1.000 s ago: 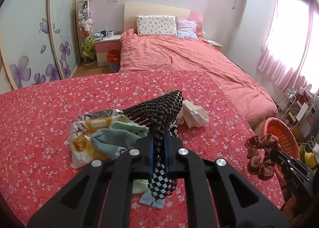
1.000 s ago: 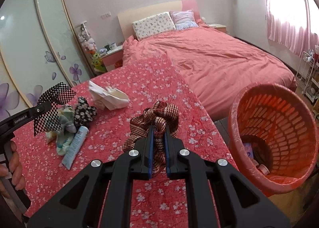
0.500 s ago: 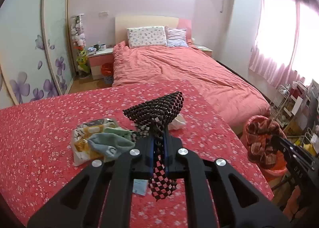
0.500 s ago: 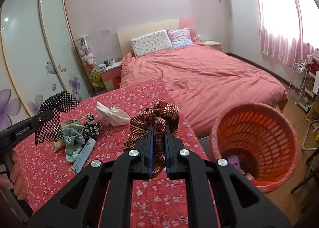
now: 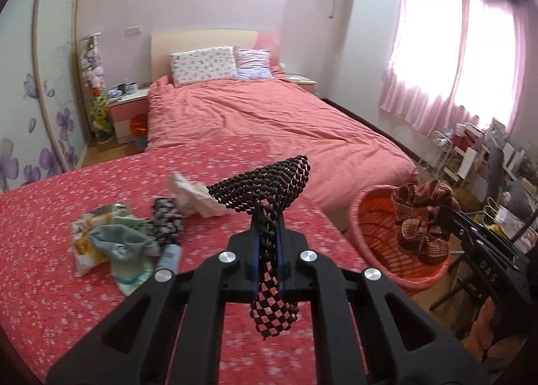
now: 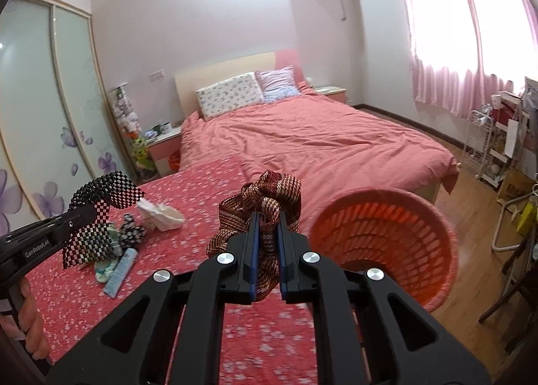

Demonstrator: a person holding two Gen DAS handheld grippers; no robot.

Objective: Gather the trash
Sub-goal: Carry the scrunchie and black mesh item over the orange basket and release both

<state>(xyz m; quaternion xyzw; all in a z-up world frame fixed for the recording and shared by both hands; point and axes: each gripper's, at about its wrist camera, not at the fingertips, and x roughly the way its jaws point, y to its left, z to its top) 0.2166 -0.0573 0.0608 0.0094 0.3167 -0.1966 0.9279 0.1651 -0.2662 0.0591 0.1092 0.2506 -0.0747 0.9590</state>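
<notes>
My left gripper (image 5: 268,240) is shut on a black-and-white checkered scrunchie (image 5: 269,183) and holds it above the red floral table (image 5: 50,250). It also shows in the right wrist view (image 6: 97,220). My right gripper (image 6: 267,237) is shut on a brown woven scrunchie (image 6: 265,200); in the left wrist view the brown scrunchie (image 5: 420,216) hangs over the orange trash basket (image 5: 376,216). The basket (image 6: 386,237) stands off the table's right edge.
On the table lie a crumpled tissue (image 5: 195,196), a dark floral scrunchie (image 5: 164,220), green socks (image 5: 124,243), a snack packet (image 5: 87,237) and a small tube (image 6: 121,270). A pink bed (image 5: 269,115) is behind. A wire rack (image 6: 487,149) stands at right.
Both grippers have risen and moved right with their scrunchies. The brown scrunchie now hangs over the orange basket; the items on the table have not moved.
</notes>
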